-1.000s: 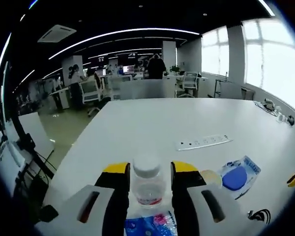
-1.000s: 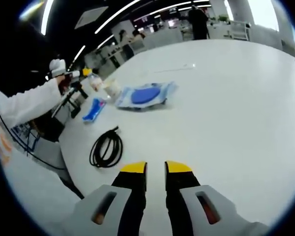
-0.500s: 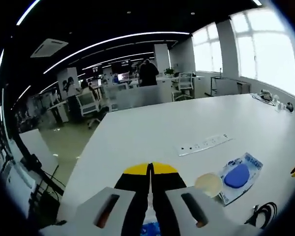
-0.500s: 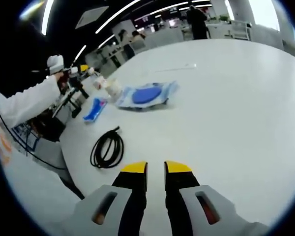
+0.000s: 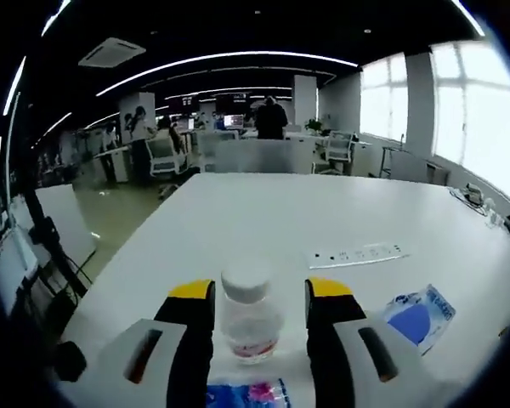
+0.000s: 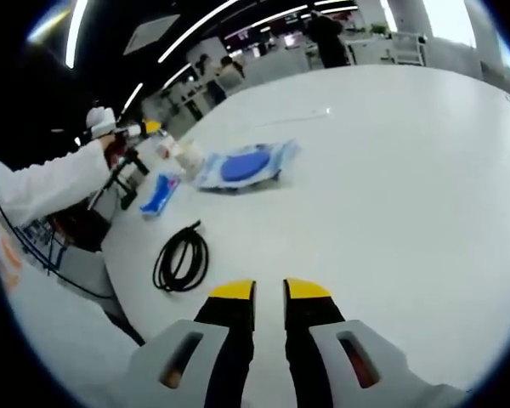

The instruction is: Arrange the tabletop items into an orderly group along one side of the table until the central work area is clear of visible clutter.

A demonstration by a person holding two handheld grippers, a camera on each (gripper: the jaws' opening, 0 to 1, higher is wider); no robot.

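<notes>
A small clear water bottle [image 5: 250, 319] with a white cap stands on the white table [image 5: 280, 212], between the spread jaws of my left gripper [image 5: 260, 291], which is open, with small gaps on both sides. A blue packet [image 5: 246, 395] lies just in front of the bottle. In the right gripper view, my right gripper [image 6: 269, 291] hovers over the bare table [image 6: 408, 170], jaws close together with nothing in them. The left gripper [image 6: 144, 129], held by a white-sleeved arm [image 6: 51, 183], sits at the far left by the bottle [image 6: 165, 146].
A blue pouch with a round blue pad [image 5: 416, 313] [image 6: 242, 166] lies right of the bottle. A white power strip [image 5: 357, 253] lies further out. A black coiled cable [image 6: 181, 259] and the blue packet [image 6: 160, 194] rest near the table's left edge. Office desks and people stand beyond.
Half a second ago my left gripper's jaws were shut with no bottle in sight; now they are open with the bottle between them. The right gripper has barely moved.
</notes>
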